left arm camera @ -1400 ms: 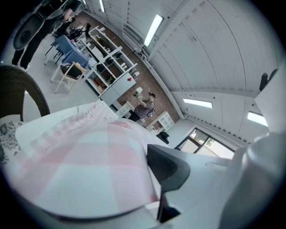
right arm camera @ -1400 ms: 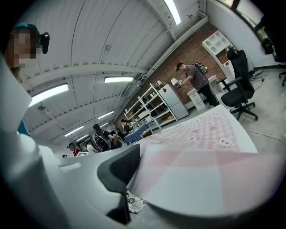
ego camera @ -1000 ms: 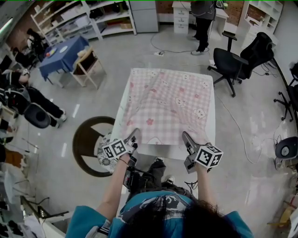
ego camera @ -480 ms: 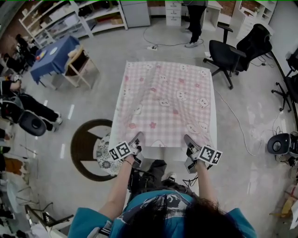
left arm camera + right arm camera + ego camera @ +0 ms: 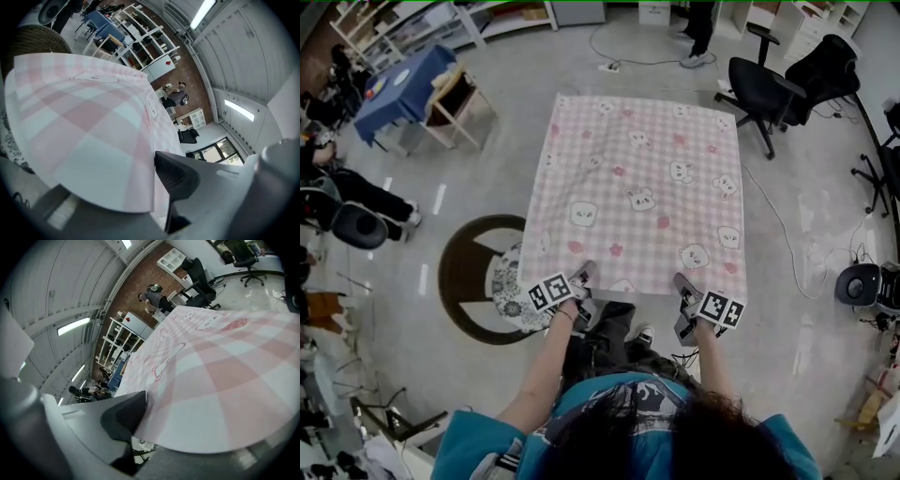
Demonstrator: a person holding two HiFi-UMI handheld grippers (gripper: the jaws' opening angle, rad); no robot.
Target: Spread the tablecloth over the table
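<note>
Both pairs of jaws are opening, the hem of the pink-and-white checked fabric tablecloth lying loose between them. Billowing a second ago, it is now lying flat across frame centre, hiding the table. The left gripper and the right gripper are sitting at its lower edge; spreading is looking nearly done.

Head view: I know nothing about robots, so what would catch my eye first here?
A pink checked tablecloth with cartoon animals lies spread flat in the middle of the room, hiding the table beneath it. At its near edge, the left gripper and right gripper have the hem between their jaws, which are opening. A blue-covered table stands at upper left, black office chairs at upper right.
</note>
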